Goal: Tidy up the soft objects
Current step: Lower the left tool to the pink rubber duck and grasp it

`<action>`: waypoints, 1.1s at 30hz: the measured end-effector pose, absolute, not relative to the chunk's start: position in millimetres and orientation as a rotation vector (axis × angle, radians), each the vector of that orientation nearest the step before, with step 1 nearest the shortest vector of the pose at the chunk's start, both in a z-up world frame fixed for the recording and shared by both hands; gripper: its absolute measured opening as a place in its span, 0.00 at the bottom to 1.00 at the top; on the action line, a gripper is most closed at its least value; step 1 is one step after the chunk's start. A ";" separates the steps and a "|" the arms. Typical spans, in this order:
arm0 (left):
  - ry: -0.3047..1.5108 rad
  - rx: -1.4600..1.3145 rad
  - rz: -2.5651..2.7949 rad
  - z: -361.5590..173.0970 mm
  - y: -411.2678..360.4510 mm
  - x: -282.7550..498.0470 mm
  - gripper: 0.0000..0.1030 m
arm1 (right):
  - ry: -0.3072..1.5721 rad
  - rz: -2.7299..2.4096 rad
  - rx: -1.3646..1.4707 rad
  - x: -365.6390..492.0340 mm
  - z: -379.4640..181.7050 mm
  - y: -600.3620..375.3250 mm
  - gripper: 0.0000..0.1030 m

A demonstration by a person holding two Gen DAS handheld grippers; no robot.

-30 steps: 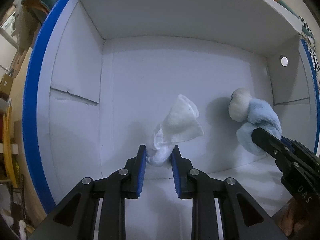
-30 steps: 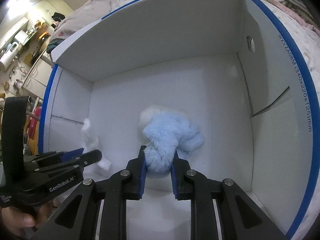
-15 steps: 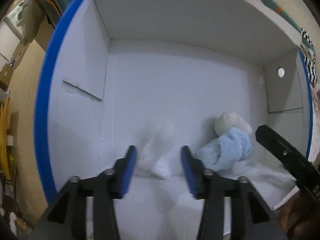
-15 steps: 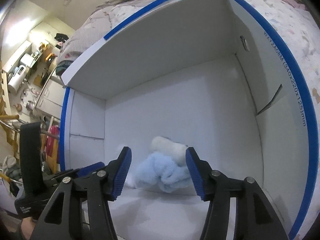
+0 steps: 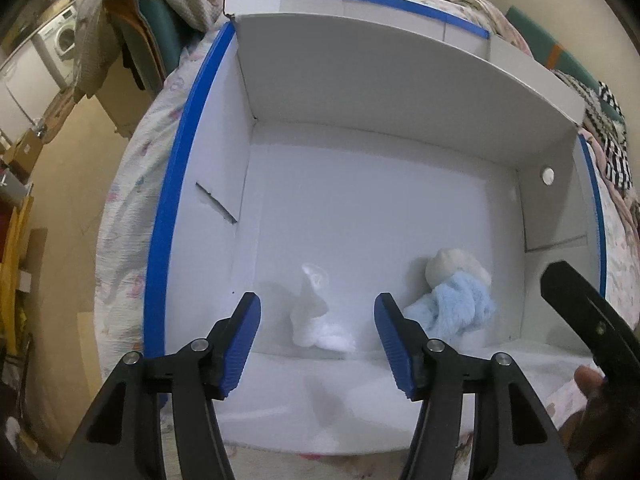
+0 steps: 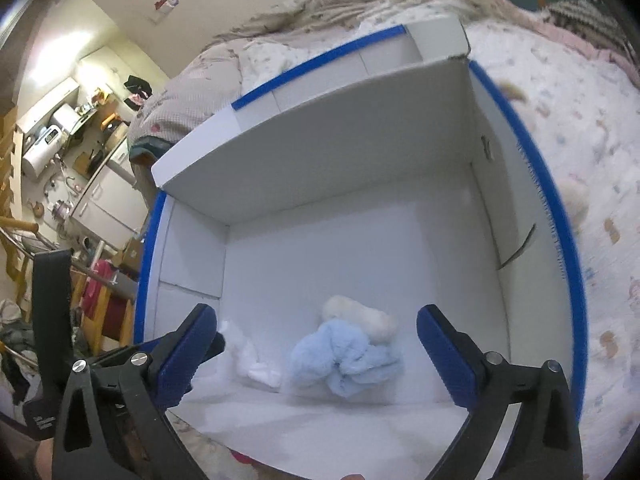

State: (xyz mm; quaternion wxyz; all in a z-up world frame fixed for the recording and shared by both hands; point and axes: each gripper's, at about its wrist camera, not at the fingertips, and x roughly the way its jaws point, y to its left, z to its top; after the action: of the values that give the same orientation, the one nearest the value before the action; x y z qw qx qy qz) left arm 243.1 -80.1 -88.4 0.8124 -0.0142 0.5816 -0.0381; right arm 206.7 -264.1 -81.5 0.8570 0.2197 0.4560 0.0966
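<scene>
Now both pairs of fingers stand spread and empty. A second ago the left gripper (image 5: 318,314) was pinching the small white crumpled cloth (image 5: 316,320), and the right gripper (image 6: 316,334) was clamped on the fluffy light-blue and cream plush bundle (image 6: 352,348); half a second ago both were already opening. Since then the blue-padded fingers (image 5: 242,344) have parted wide and drawn back toward the near edge, so both soft things lie free.

Outward from the left gripper, the white cloth sits on the floor of the white cardboard box with blue-taped rim (image 5: 176,184), close to the near wall and roughly midway between the left fingers in that view. To its right, apart from it, rests the blue and cream plush, also near the front wall and toward the box's right side. In the right wrist view the same pair shows with the plush centred between the spread fingers and the white cloth just to its left, beside the left gripper's body.

Beyond them, most of the box floor is bare, up to the far wall and its folded flap. The box itself stands on a bed with a pale floral quilt (image 6: 580,128), with rumpled blankets behind.

Judging from this, the placing of these two items looks done: both are inside the box and released. What would remain is to lift clear and fetch any further soft object; a pale fuzzy shape on the quilt to the right may be one, though it is too blurred to tell.
</scene>
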 end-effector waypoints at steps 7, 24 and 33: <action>1.215 -0.018 -0.106 -73.8 -76.6 220.6 0.54 | 0.959 0.160 0.458 192.6 -76.3 -270.7 1.00; 1.124 -0.053 -0.053 -48.3 -30.0 159.7 0.55 | 0.963 0.146 0.458 140.2 -58.2 -282.6 1.00; 1.197 -0.059 -0.017 -77.7 -3.2 134.7 0.55 | 1.059 0.105 0.512 106.1 -76.5 -284.2 1.00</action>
State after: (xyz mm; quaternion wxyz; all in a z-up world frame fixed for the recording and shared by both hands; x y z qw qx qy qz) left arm 134.7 -3.2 -77.7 0.8257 -0.0277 0.5634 -0.0078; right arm 106.1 -284.2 -76.5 0.8307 0.2412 0.4993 0.0497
